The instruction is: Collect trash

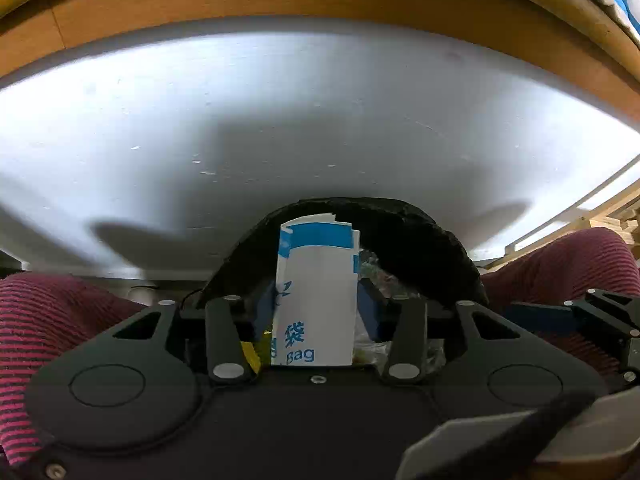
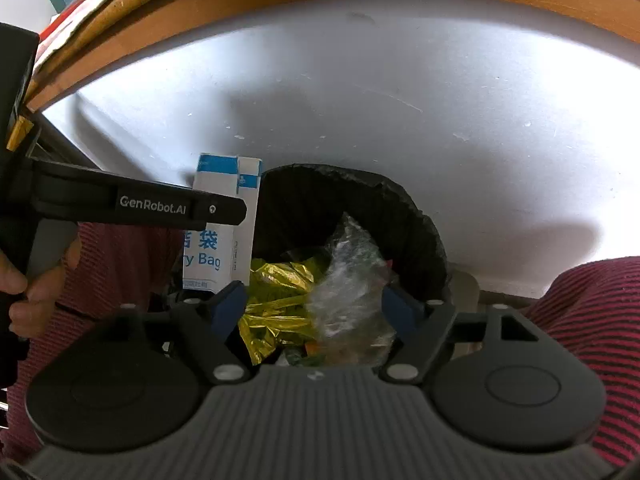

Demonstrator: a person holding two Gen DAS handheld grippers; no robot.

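A folded white and blue paper bag (image 1: 316, 292) stands upright between the blue pads of my left gripper (image 1: 316, 312), which lie against its two edges. It hangs over the near left rim of a bin with a black liner (image 2: 360, 200). Inside the bin lie a gold foil wrapper (image 2: 276, 300) and crumpled clear plastic (image 2: 352, 280). My right gripper (image 2: 316, 306) hovers over them, jaws wide apart with nothing touching the pads. One left gripper finger (image 2: 180, 210) crosses in front of the paper bag (image 2: 218, 200) in the right wrist view.
The bin (image 1: 420, 240) sits between a person's knees in red and black striped fabric (image 1: 48, 320) (image 2: 592, 312). A hand (image 2: 36, 280) holds the left gripper's handle. Beyond the bin lies a white surface (image 1: 320, 120) bounded by a wooden edge (image 1: 280, 0).
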